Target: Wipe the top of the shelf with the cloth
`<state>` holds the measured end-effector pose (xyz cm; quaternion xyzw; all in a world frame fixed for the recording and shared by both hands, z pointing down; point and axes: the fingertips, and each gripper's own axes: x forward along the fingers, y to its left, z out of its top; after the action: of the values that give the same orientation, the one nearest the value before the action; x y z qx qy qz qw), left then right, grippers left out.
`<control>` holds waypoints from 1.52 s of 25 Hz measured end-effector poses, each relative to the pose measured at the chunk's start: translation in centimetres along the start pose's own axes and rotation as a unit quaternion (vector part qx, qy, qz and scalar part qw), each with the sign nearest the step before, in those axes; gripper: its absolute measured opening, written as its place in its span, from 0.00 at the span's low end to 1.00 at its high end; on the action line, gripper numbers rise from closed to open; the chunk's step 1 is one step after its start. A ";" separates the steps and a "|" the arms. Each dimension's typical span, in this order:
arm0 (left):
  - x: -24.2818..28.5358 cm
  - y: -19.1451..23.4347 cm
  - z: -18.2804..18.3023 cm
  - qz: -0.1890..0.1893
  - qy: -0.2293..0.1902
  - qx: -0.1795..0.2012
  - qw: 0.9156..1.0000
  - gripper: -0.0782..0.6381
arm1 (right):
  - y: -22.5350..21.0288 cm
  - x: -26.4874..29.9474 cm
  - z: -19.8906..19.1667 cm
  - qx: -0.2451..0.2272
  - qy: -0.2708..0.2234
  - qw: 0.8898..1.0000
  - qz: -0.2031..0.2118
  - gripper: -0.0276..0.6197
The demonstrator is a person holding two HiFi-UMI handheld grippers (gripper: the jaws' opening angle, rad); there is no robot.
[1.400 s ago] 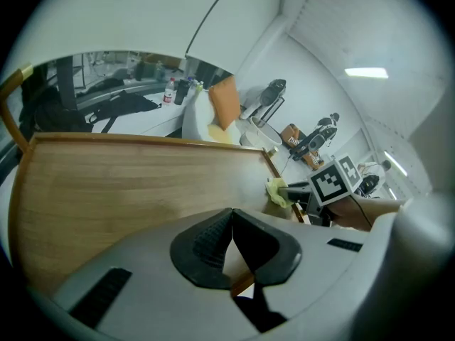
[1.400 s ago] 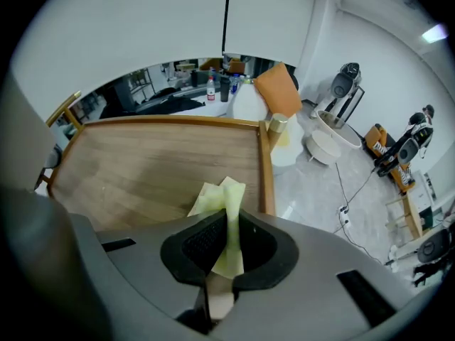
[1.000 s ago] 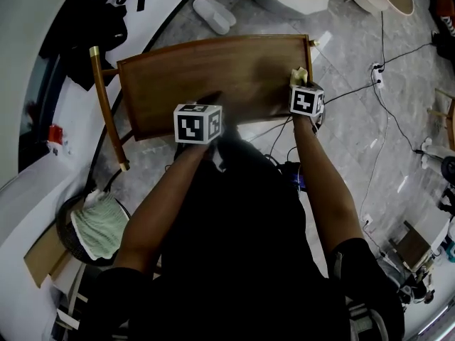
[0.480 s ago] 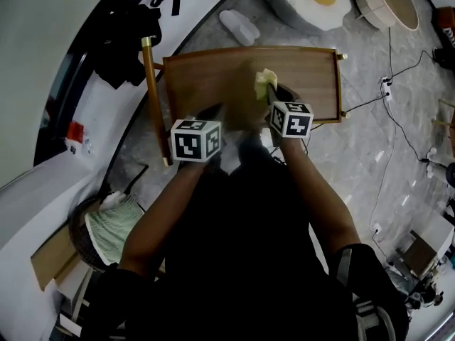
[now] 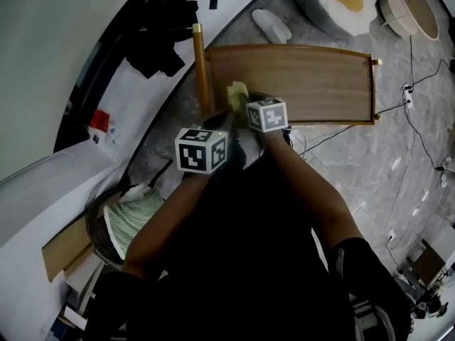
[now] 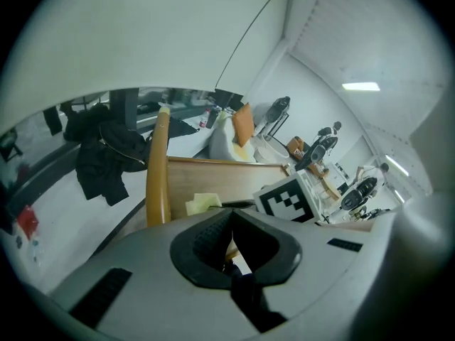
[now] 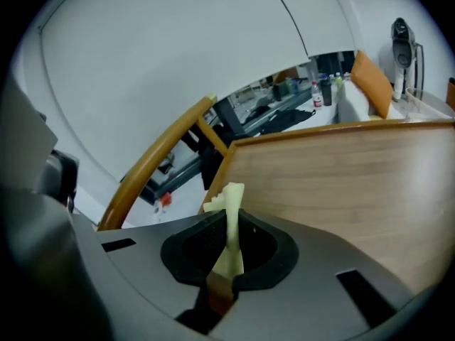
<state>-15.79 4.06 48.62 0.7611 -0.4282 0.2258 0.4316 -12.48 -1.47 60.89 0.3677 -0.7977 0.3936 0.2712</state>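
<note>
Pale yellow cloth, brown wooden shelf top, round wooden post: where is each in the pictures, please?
Pale yellow cloth point(image 7: 232, 203): right gripper view, its upright strip.
Brown wooden shelf top point(image 5: 320, 84): head view, its bare middle.
Round wooden post point(image 5: 202, 69): head view, mid-length.

Your right gripper point(image 5: 246, 106) holds the pale yellow cloth point(image 5: 236, 92) at the left end of the wooden shelf top point(image 5: 320, 84), beside the upright post point(image 5: 201, 66). Your left gripper point(image 5: 214, 123) hangs just beside it.
</note>
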 end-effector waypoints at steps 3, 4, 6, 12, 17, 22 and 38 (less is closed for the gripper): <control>-0.5 0.9 -0.6 0.000 0.006 0.001 1.000 0.13 | 1.8 2.7 -1.7 -0.023 0.029 0.999 0.017 0.11; -0.6 1.1 -0.8 -0.001 0.006 -0.005 1.000 0.12 | 2.3 3.4 -2.1 -0.045 0.037 0.998 0.020 0.11; -1.0 1.5 -0.9 0.000 -0.001 -0.013 1.000 0.12 | 3.3 4.3 -2.5 -0.096 0.050 0.994 0.020 0.11; -1.5 2.4 -1.2 0.006 -0.005 -0.023 1.000 0.12 | 3.6 5.9 -2.6 -0.151 0.078 0.985 -0.011 0.11; -0.8 1.7 -1.4 0.011 -0.003 -0.025 1.000 0.13 | 2.4 5.1 -3.1 -0.159 0.087 0.983 -0.021 0.11; 0.3 1.0 -1.4 0.021 -0.006 -0.040 0.999 0.13 | 0.5 3.3 -2.8 -0.174 0.083 0.981 -0.027 0.11; 10.8 -6.7 -2.0 0.023 0.035 -0.032 0.999 0.13 | -13.6 -5.6 -4.2 -0.134 0.095 0.984 -0.071 0.11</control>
<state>-4.31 2.62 54.27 0.7285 -0.4373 0.2484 0.4651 2.26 -1.60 64.97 0.3447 -0.7859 0.2960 0.4194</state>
